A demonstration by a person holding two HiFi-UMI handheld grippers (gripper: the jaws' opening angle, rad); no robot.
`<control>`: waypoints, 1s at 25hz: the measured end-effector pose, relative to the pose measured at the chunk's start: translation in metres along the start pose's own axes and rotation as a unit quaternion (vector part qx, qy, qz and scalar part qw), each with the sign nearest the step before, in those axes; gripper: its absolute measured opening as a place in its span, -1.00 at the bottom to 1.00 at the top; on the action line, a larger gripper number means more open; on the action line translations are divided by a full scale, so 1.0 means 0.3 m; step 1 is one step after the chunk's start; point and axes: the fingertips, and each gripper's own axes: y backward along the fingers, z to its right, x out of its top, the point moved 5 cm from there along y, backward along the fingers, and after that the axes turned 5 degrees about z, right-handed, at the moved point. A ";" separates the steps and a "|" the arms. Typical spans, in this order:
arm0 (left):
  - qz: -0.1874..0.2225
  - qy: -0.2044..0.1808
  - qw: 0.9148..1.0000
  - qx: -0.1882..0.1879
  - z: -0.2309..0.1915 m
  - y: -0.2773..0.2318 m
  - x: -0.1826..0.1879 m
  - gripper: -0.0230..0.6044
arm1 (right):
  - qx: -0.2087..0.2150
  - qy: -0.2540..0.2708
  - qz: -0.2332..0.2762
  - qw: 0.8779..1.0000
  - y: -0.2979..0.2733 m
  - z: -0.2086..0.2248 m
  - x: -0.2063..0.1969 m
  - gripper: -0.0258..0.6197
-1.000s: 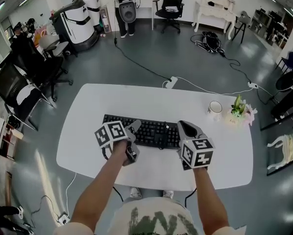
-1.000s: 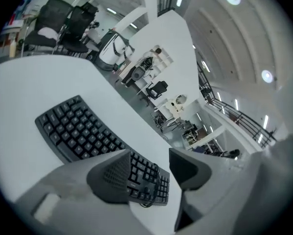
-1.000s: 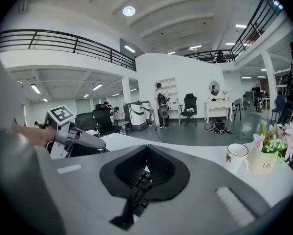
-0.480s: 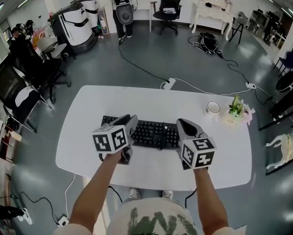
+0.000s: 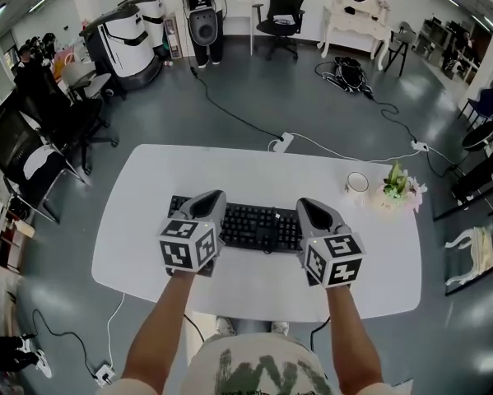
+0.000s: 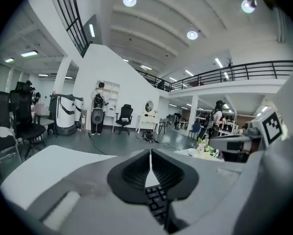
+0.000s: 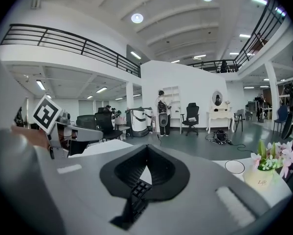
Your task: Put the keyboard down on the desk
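A black keyboard (image 5: 258, 225) lies flat on the white desk (image 5: 254, 167), long side facing me. My left gripper (image 5: 209, 197) hovers over its left end and my right gripper (image 5: 310, 207) over its right end, both pointing away from me. In the left gripper view the left gripper (image 6: 150, 153) is shut, its tips touching, and keyboard keys (image 6: 157, 199) show through the hollow below them. The right gripper (image 7: 147, 148) is likewise shut tip to tip, with a strip of keys (image 7: 138, 190) showing in its hollow. Neither pair of tips has anything between them.
A white cup (image 5: 360, 182) and a small pot of flowers (image 5: 401, 188) stand at the desk's far right. Cables and a power strip (image 5: 286, 141) lie on the floor beyond the desk. Office chairs (image 5: 32, 151) stand to the left.
My left gripper has swung from a sideways tilt to straight over the keyboard's left end, and its jaws have closed. The right gripper and the keyboard have stayed put.
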 end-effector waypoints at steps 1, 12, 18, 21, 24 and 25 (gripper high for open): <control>0.002 -0.005 1.000 0.000 -0.002 0.002 0.001 -0.89 | -0.001 0.002 0.001 1.000 0.002 0.001 0.002 -0.92; 0.011 -0.028 1.000 0.002 -0.004 0.013 0.000 -0.92 | -0.003 0.013 0.006 1.000 0.006 0.002 0.015 -0.93; 0.009 -0.033 0.999 -0.001 -0.001 0.013 -0.004 -0.92 | -0.006 0.014 0.006 1.000 0.008 0.000 0.011 -0.92; 0.008 -0.035 0.999 -0.004 0.005 0.012 -0.008 -0.92 | -0.004 0.014 0.006 1.000 0.007 -0.003 0.010 -0.92; 0.007 -0.034 0.999 -0.005 0.002 0.011 -0.010 -0.92 | -0.004 0.014 0.006 1.000 0.003 -0.006 0.009 -0.92; 0.007 -0.034 0.999 -0.005 0.000 0.012 -0.009 -0.92 | -0.004 0.014 0.006 1.000 0.002 -0.008 0.010 -0.93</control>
